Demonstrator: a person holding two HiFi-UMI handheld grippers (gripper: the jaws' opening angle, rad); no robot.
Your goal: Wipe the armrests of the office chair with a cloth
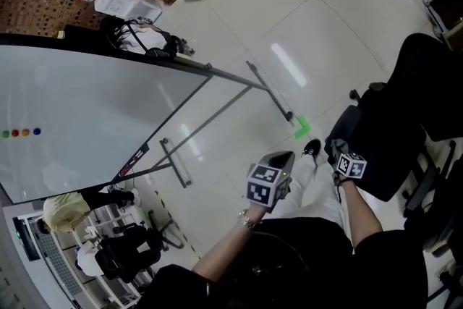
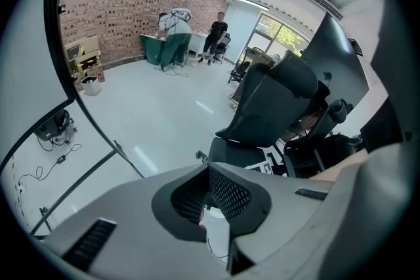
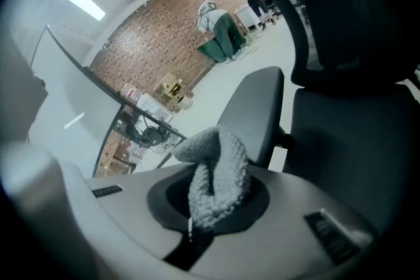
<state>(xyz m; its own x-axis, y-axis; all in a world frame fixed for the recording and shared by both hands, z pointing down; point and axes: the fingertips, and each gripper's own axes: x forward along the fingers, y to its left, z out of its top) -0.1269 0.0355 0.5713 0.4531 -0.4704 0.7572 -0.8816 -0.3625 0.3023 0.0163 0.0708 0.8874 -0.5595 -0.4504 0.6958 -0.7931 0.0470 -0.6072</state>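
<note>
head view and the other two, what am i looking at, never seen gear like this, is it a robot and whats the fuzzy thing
No robot: a person holds a hand tool with a claw in each hand. The head view is from a camera on the person's head, looking down at the left claw, the right claw, a black office chair and a whiteboard. The other two pictures come from cameras riding on the claws. The right claw is shut on a fuzzy grey cloth, close to the chair. The left claw looks shut and holds nothing.
</note>
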